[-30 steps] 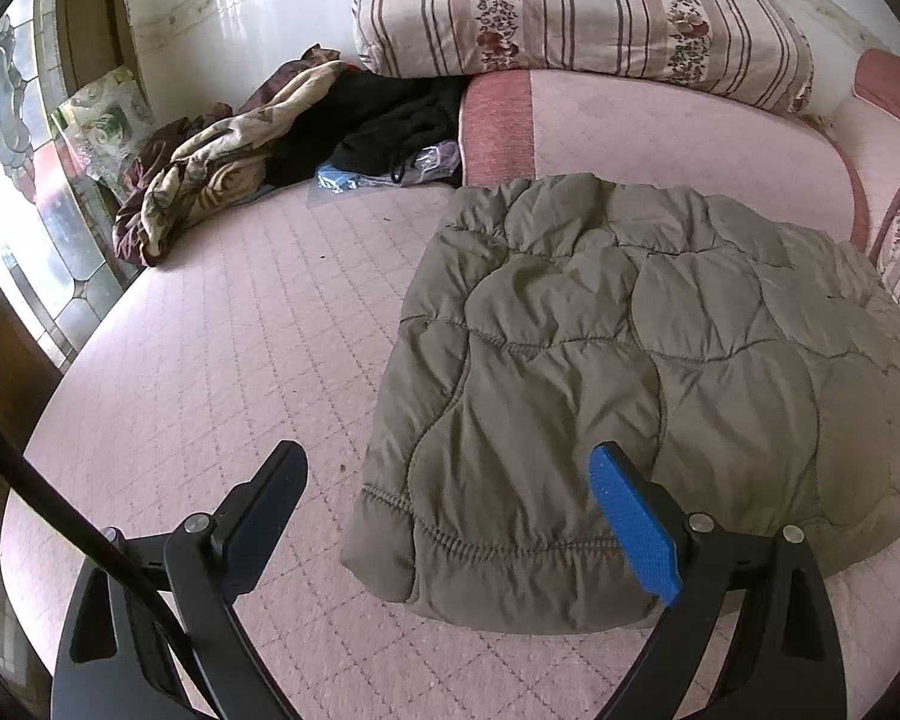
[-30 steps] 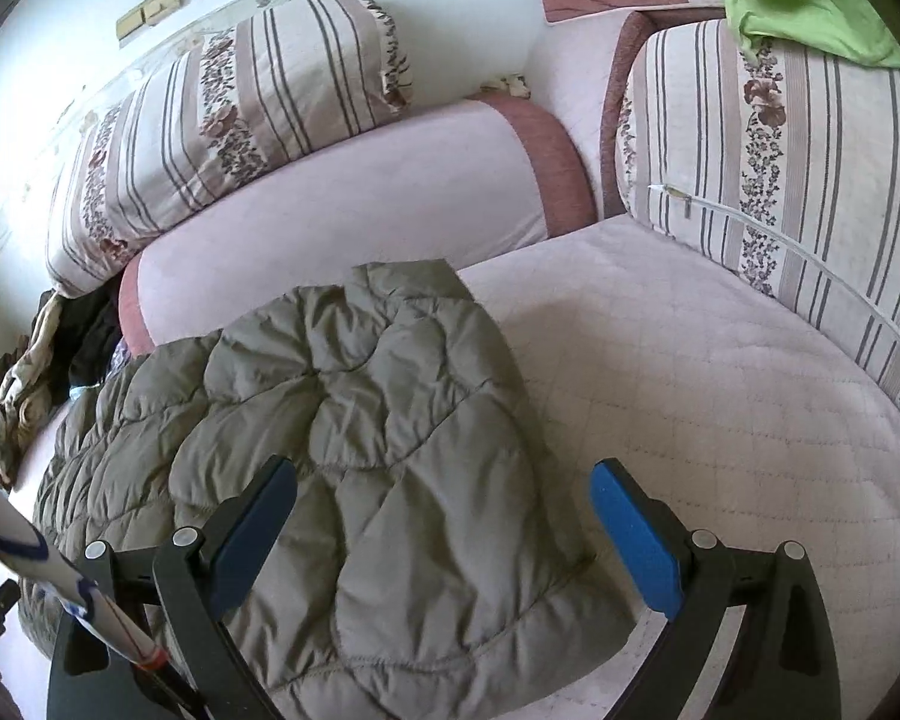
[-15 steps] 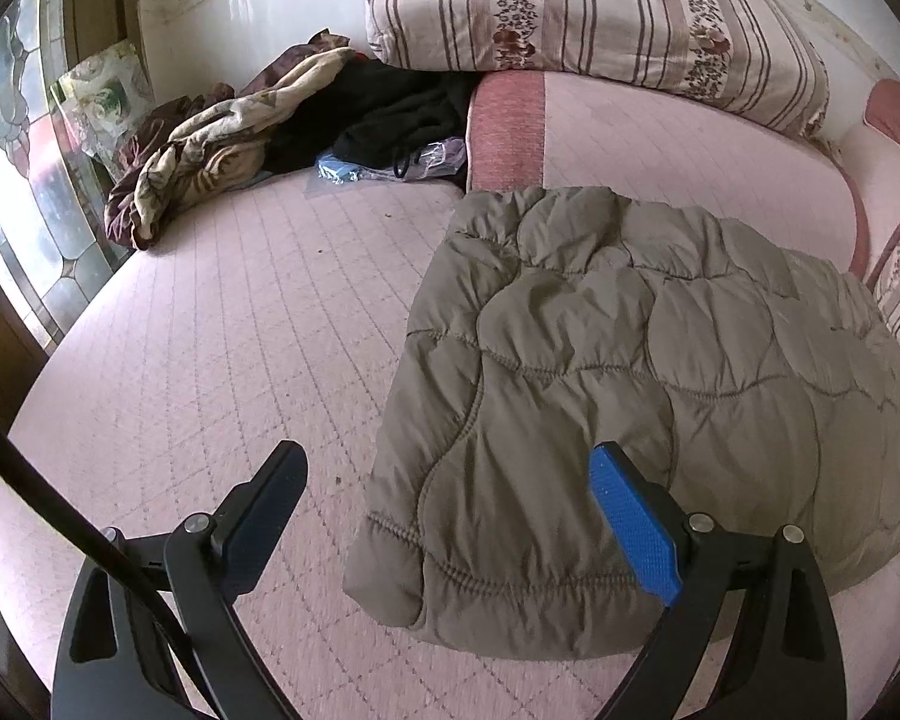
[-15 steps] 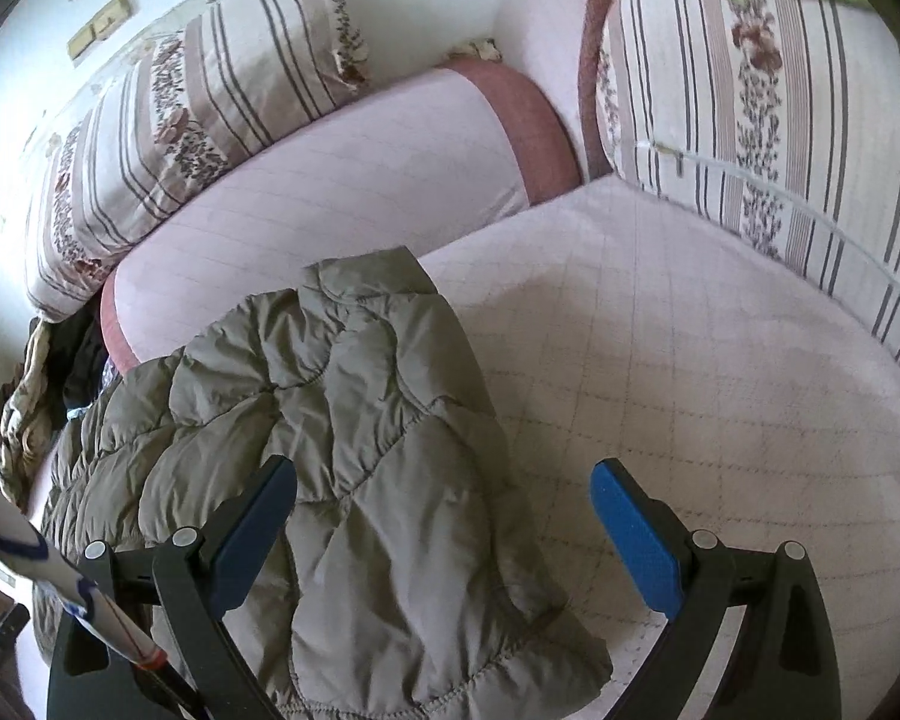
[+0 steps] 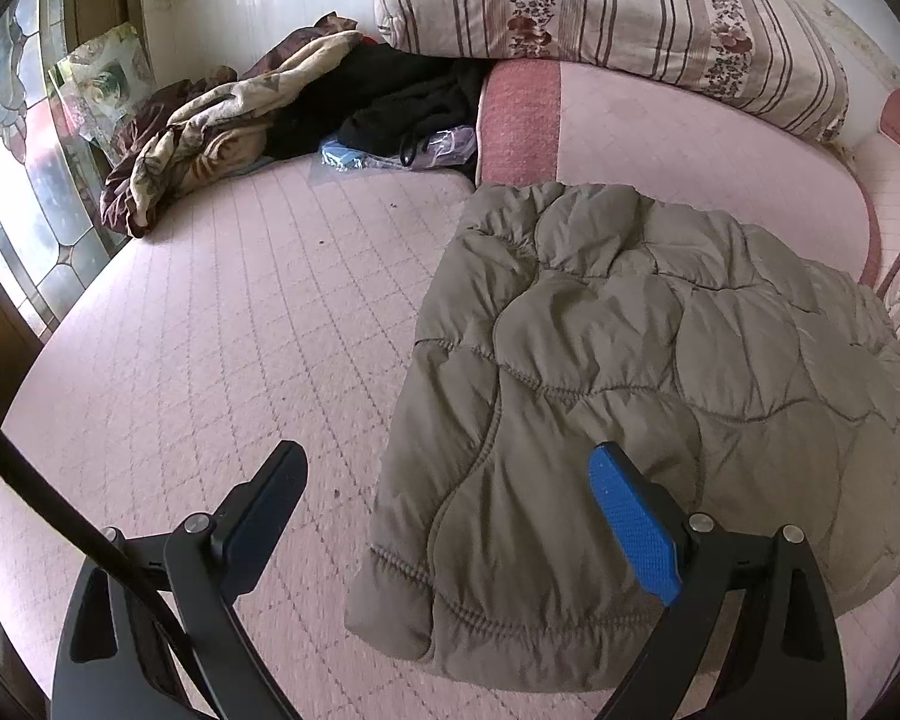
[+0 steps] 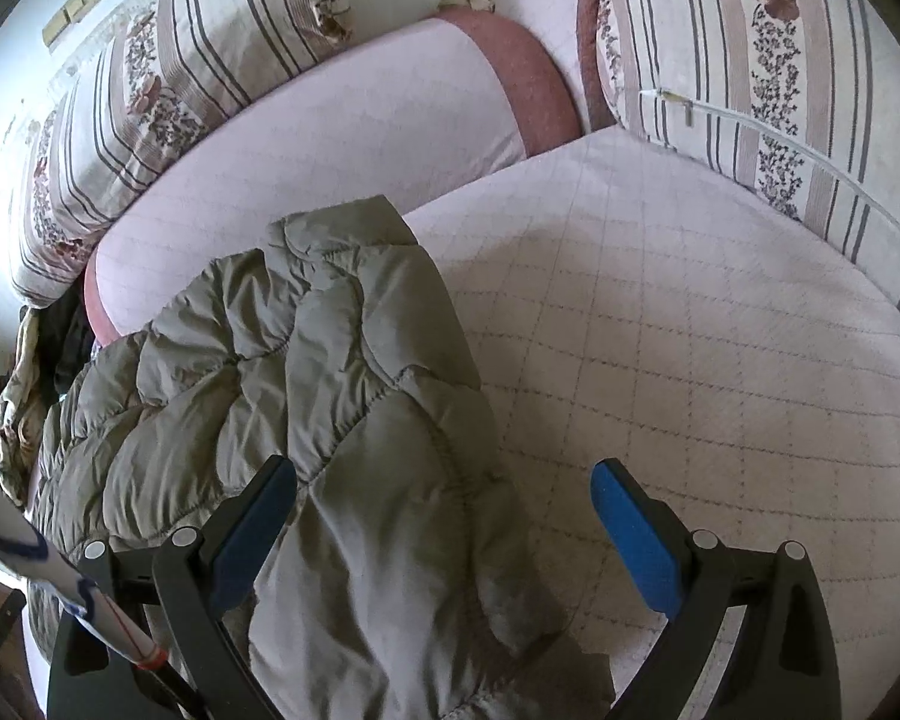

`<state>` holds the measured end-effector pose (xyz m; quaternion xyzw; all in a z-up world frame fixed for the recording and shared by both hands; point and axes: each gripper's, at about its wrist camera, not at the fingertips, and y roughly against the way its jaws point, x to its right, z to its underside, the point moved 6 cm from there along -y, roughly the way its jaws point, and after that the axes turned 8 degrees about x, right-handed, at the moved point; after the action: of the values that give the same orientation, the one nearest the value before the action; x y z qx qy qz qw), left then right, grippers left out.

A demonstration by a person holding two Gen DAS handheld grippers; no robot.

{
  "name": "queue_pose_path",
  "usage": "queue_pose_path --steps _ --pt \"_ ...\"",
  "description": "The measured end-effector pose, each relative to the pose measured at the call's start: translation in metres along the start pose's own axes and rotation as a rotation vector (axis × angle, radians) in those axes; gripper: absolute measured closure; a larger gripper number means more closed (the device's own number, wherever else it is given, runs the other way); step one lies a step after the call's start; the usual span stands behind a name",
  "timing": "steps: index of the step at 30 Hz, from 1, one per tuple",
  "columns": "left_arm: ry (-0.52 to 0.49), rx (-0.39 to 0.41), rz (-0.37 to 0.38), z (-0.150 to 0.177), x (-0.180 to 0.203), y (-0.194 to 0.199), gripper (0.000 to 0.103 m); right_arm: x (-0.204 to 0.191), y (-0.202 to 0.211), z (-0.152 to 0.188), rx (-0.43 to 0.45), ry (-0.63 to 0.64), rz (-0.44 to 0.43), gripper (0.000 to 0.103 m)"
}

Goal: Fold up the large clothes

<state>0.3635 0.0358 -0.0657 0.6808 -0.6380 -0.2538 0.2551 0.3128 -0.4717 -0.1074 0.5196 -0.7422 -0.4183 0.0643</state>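
Observation:
An olive quilted jacket [image 5: 630, 372] lies folded flat on the pink quilted sofa seat [image 5: 222, 324]. My left gripper [image 5: 444, 510] is open and empty above the jacket's near left corner, its blue pad [image 5: 630, 516] over the fabric. In the right wrist view the same jacket [image 6: 330, 372] fills the lower left. My right gripper [image 6: 444, 528] is open and empty, straddling the jacket's near right edge, with its right fingertip [image 6: 630, 528] over the bare seat [image 6: 690, 360].
A heap of brown, beige and black clothes [image 5: 258, 114] lies at the seat's far left by a stained-glass window [image 5: 24, 180]. Striped floral cushions [image 5: 606, 18] top the pink backrest [image 5: 660, 138]. Another striped cushion [image 6: 780, 78] bounds the right side.
Both grippers have pulled back and tilted, so the jacket sits lower and nearer in each view. The jacket itself has not moved. Both grippers stay open.

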Motion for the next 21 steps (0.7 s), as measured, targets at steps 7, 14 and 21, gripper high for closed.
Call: queue_pose_path --steps 7,14,21 --pt "-0.007 -0.031 0.017 -0.003 -0.001 -0.020 0.008 0.011 -0.018 0.007 -0.075 -0.045 -0.026 0.001" --pt "0.201 -0.220 0.305 0.010 -0.021 -0.070 0.008 0.019 -0.042 0.015 -0.192 -0.159 -0.151 0.000" --pt "0.390 -0.387 0.633 0.033 -0.012 -0.102 0.004 0.011 -0.064 0.028 -0.289 -0.237 -0.308 0.000"
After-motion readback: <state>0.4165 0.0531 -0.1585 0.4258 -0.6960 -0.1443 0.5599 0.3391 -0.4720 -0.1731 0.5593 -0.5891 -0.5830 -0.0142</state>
